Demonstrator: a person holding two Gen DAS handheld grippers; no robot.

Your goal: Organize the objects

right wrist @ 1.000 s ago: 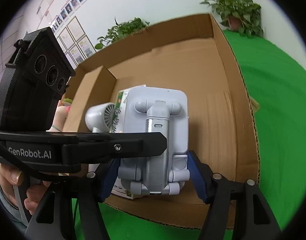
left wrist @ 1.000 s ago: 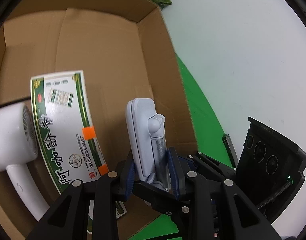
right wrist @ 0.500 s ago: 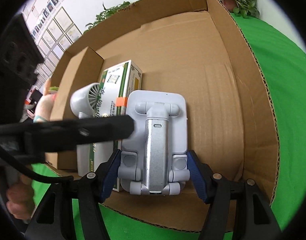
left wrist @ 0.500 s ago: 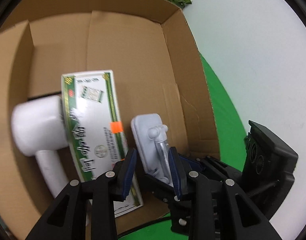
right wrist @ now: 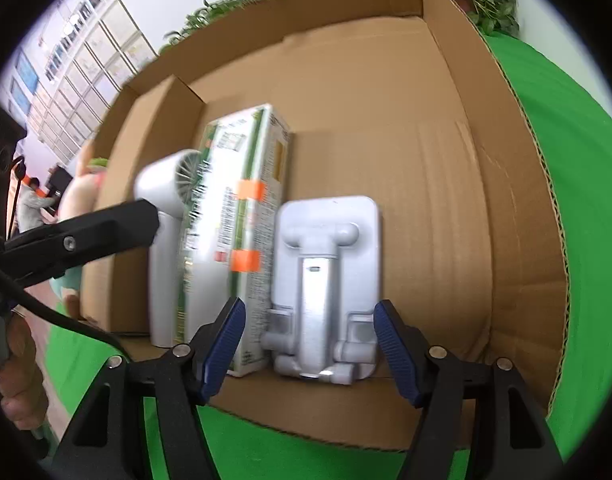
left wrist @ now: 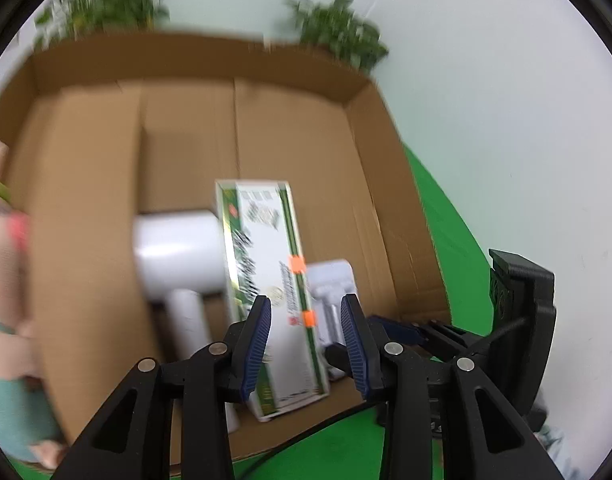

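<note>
Only the right wrist view shows the phone stand [right wrist: 326, 280] whole, lower centre, between the right gripper [right wrist: 308, 350] jaws, half open, not pressing. The left gripper [left wrist: 306, 340] jaws have just been opening, holding nothing. The writing on the green-white carton [right wrist: 233, 216] is too blurred to read.

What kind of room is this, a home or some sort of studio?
Probably an office or lab set up for recording, not a home: a bright green cloth under the cardboard box, rows of framed sheets on the wall, potted plants.

left gripper [left wrist: 306, 336]: jaws just opening, nothing clamped, above the box [left wrist: 289, 128]
right gripper [right wrist: 308, 344]: jaws apart, pads clear
</note>
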